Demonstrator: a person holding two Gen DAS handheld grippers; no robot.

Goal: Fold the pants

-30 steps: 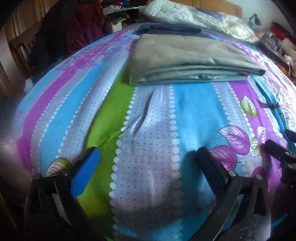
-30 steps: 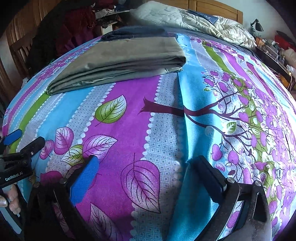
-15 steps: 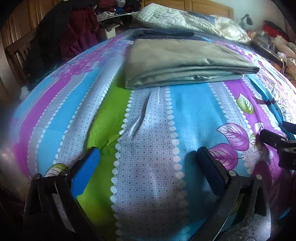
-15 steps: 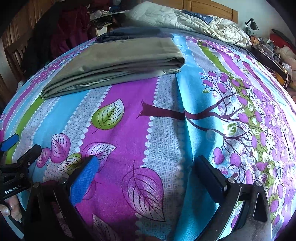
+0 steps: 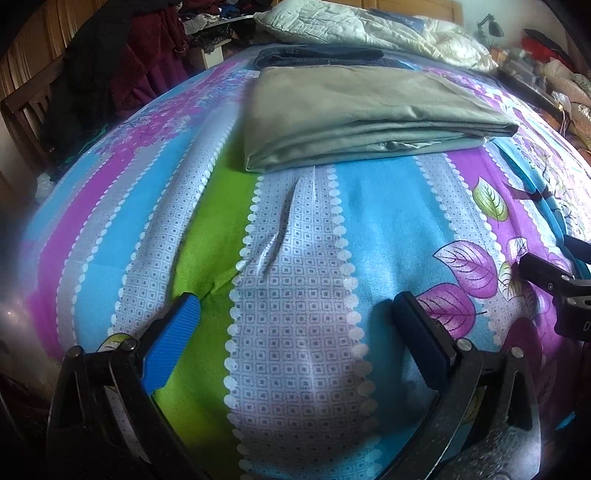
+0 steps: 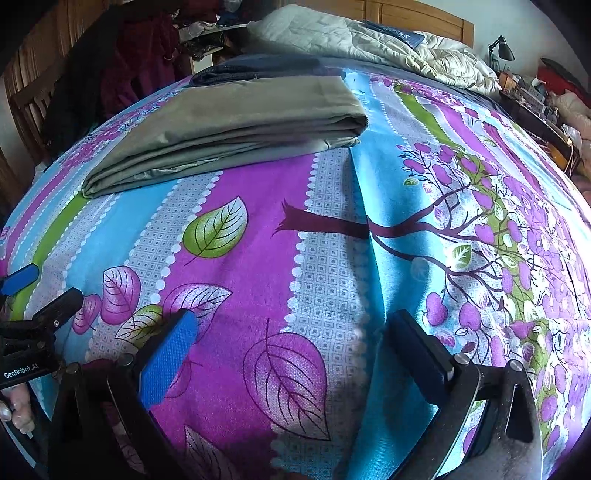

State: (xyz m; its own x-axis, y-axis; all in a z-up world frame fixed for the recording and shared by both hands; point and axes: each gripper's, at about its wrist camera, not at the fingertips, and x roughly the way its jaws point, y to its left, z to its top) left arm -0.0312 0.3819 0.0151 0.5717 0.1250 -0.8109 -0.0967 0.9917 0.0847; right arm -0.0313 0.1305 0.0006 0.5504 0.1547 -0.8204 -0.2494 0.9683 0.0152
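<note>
Olive-grey pants (image 5: 362,110) are lying folded flat on the bed (image 5: 388,206), just in front of a dark garment (image 5: 317,55) near the pillow (image 5: 369,29). Both tools are hovering well short of the pants. The left gripper (image 5: 291,325) is spreading its fingers wide, holding nothing. The right gripper (image 6: 288,339) is doing the same. The cloth is looking soft, thin and a bit slippery, so pinching all layers at the near corners seems best.
</note>
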